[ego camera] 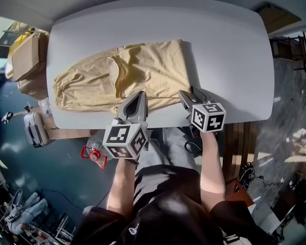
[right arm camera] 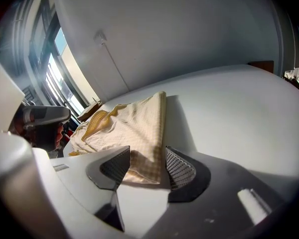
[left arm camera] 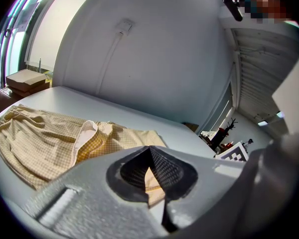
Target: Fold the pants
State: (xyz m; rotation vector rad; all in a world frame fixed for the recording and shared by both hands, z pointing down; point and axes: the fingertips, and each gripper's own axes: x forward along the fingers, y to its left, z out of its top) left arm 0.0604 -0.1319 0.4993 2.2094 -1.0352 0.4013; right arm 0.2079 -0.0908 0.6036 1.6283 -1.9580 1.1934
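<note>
Across the white counter (ego camera: 229, 60) limp, light yellow checked pants (ego camera: 143, 70) are spread, best pinched along the edge nearest the counter's front, where the right tongs (ego camera: 190, 93) are held open around a corner and the left tongs (ego camera: 138, 95) are kept closed.

Setting: a makeshift workroom doubling as storage, not a lived-in home. A white table (ego camera: 234, 60) is standing alone on a dark, marbled floor (ego camera: 290, 86). Cardboard boxes (ego camera: 25, 55) are piling up beside it, with a suitcase (ego camera: 34, 128) lying just below them. Loose cables (ego camera: 56, 195) are trailing across the floor, and a heap of clothing (ego camera: 20, 208) is sitting in the corner. Wooden slats (ego camera: 239, 142) are resting under the table edge. A surface-run cable (left arm camera: 114, 46) is running down the bare white wall (left arm camera: 179, 73), and tall windows (right arm camera: 65, 49) are letting in daylight.
</note>
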